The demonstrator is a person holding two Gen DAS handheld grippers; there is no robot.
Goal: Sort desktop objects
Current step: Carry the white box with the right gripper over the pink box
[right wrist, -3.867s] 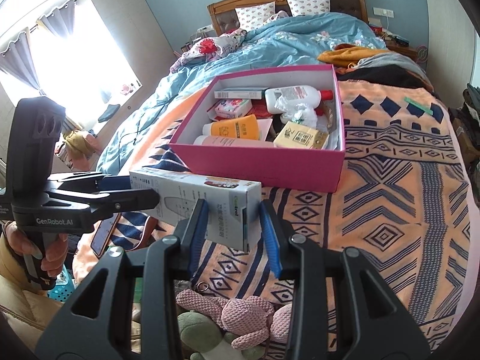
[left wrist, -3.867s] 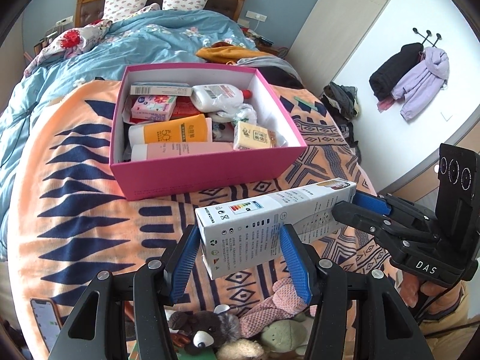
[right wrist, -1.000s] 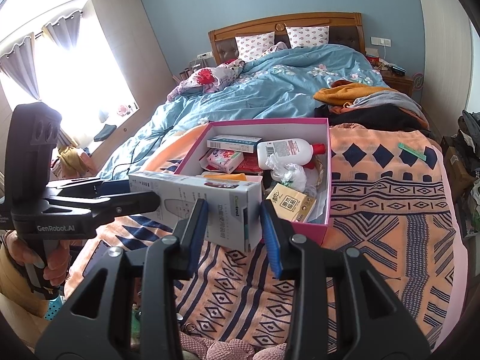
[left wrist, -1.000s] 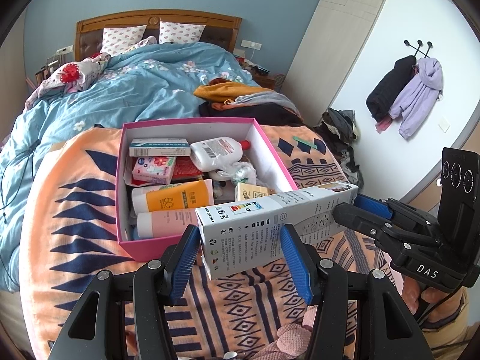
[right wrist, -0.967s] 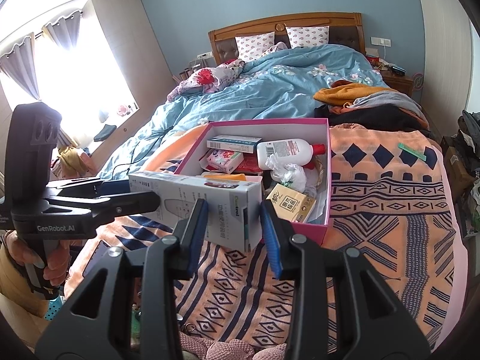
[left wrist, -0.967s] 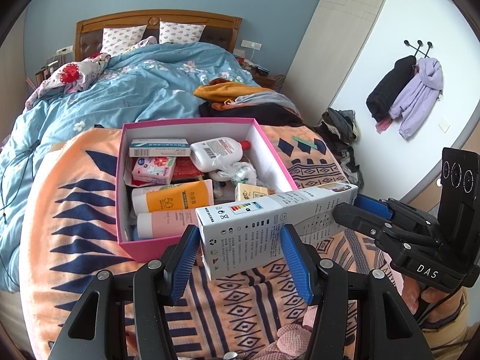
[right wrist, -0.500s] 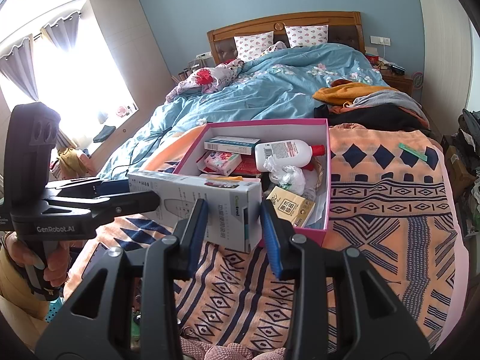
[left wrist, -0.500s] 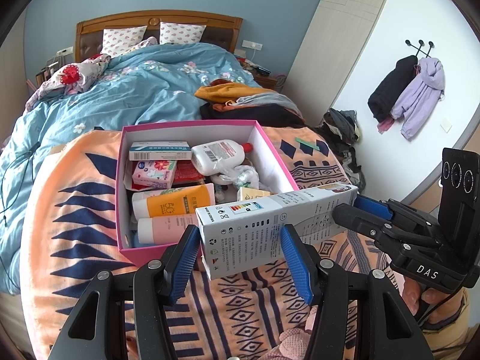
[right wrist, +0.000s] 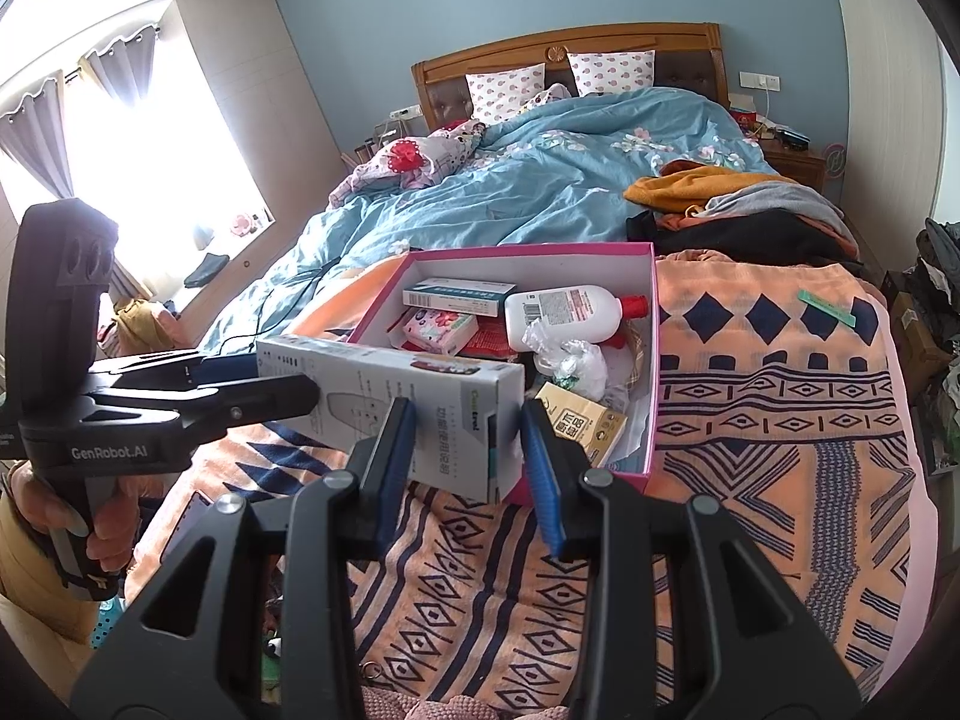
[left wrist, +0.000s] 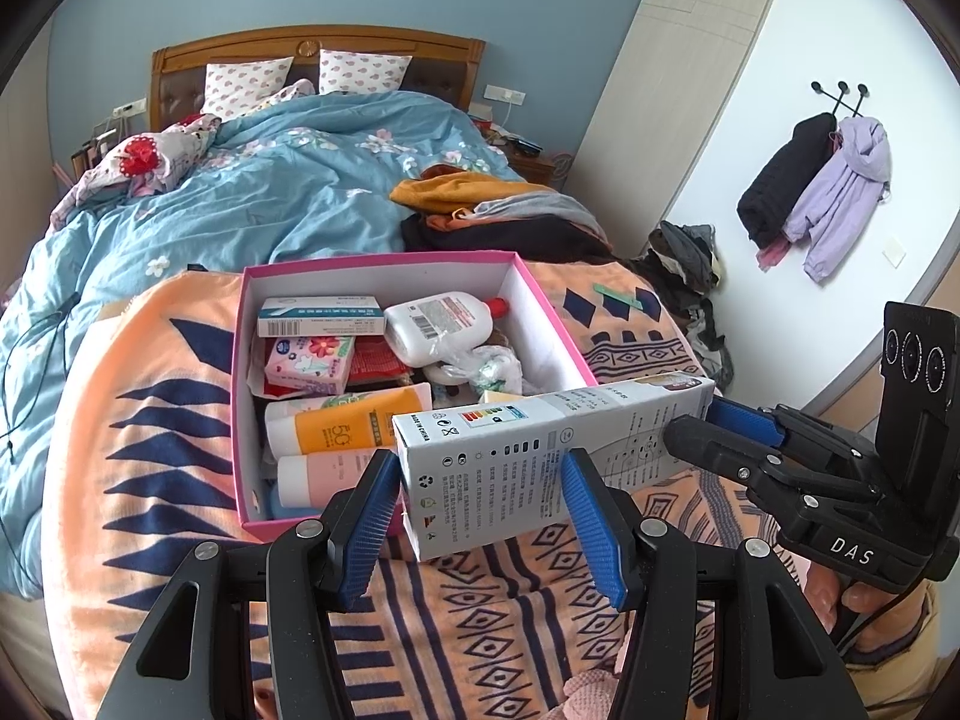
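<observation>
- Left wrist view: a bed (left wrist: 288, 204) fills the room, with a blue duvet (right wrist: 540, 180) at the far end and an orange patterned blanket (left wrist: 150, 420) over the near end.
- On the blanket sits an open pink box (left wrist: 558, 324), lidless and crowded.
- Inside it lie a white bottle (left wrist: 438, 324) with a red cap, an orange tube (left wrist: 348, 426), a pink tube (left wrist: 324, 474) nearest the front wall, a flat white carton (left wrist: 321, 315) at the back, a floral pack (left wrist: 309, 363) and a crumpled plastic bag (right wrist: 570, 360).
- A long grey-white carton (left wrist: 540, 450) hangs in the air over the box's near right corner, roughly level, held at both ends.
- Left tool (left wrist: 480, 510): its blue pads pinch the carton's end across its width.
- Right tool (right wrist: 468, 450): its pads clamp the carton's other end; in the left wrist view it reaches in from the right.
- A hand (right wrist: 66, 522) grips the left tool's handle.
- A small green strip (right wrist: 828, 306) lies on the blanket, well right of the box.
</observation>
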